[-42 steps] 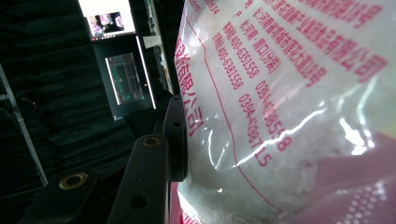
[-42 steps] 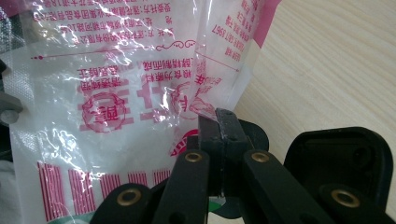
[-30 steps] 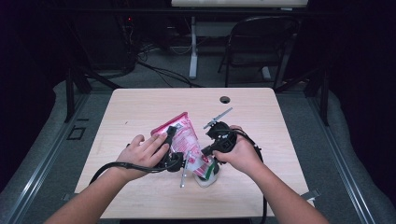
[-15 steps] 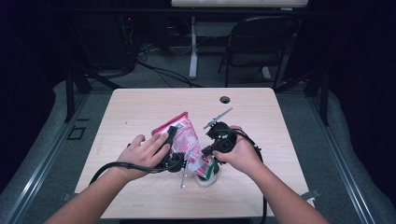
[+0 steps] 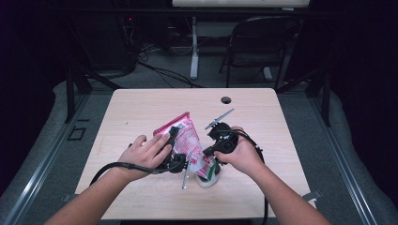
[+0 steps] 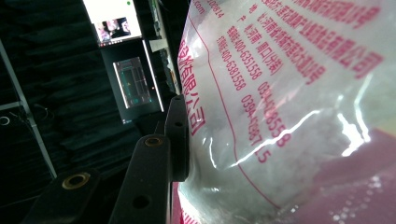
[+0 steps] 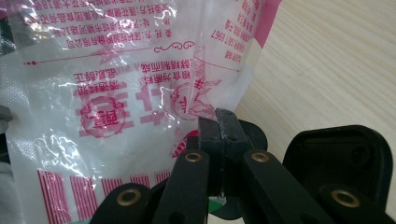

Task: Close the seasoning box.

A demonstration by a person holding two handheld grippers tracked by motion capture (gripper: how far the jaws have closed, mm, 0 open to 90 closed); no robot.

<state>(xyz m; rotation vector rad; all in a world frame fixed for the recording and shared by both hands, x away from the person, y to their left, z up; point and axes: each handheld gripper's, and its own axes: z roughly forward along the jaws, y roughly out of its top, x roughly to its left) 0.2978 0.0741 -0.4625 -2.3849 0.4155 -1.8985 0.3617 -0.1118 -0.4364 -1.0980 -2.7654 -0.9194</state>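
The pink-printed bag [image 5: 187, 140] hung between both grippers above the table [image 5: 141, 108]. The left gripper [image 5: 174, 150] pinched its side. The right gripper [image 7: 219, 126] was clamped on its lower edge.

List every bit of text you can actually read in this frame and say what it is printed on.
"400-6351558": pink print on the clear plastic bag, left gripper view.
"0394-": start of a second number there; its remaining digits are unsure.
"1967": on the bag, upside down, right gripper view.
Chinese characters on the bag: too warped to transcribe.
Monitor in the background: too small to read.
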